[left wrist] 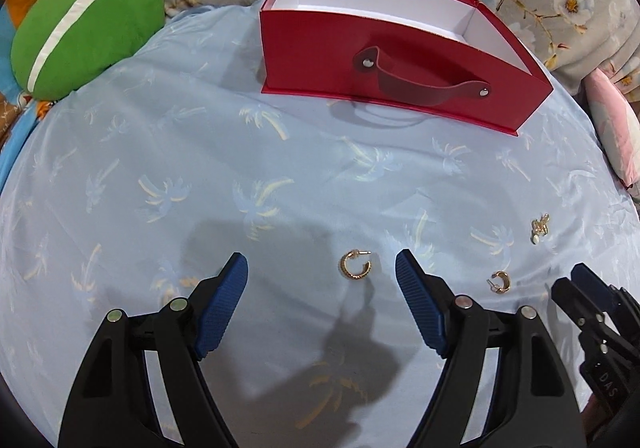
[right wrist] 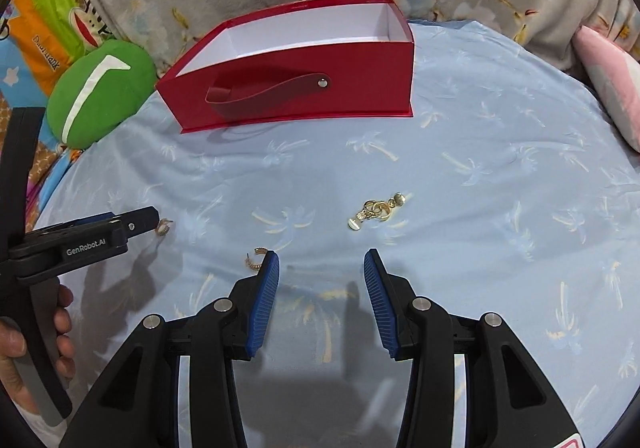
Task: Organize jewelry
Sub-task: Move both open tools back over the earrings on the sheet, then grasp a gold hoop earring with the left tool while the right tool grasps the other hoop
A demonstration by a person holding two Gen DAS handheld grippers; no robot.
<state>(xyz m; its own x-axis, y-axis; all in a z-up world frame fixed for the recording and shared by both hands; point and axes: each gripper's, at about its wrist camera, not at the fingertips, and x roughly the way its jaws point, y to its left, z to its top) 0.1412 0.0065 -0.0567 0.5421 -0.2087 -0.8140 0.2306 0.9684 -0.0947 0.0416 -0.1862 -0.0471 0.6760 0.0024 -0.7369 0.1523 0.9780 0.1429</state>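
Left hand-held gripper (left wrist: pixel 322 266) is hovering, jaws apart, around a gold hoop earring (left wrist: pixel 356 266). Right hand-held gripper (right wrist: pixel 322 264) is gaping, empty, before a gold chain cluster (right wrist: pixel 378 209).

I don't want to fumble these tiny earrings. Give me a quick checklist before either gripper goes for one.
1. Left gripper open, empty: ok.
2. Hoop earring lies between the left fingers, untouched: ok.
3. Right gripper open, empty: ok.
4. Second hoop earring sits outside the right gripper, beside its finger: not ok.
5. Red box open, upright: ok.
6. Gold cluster tangled or separate pieces: cannot tell.
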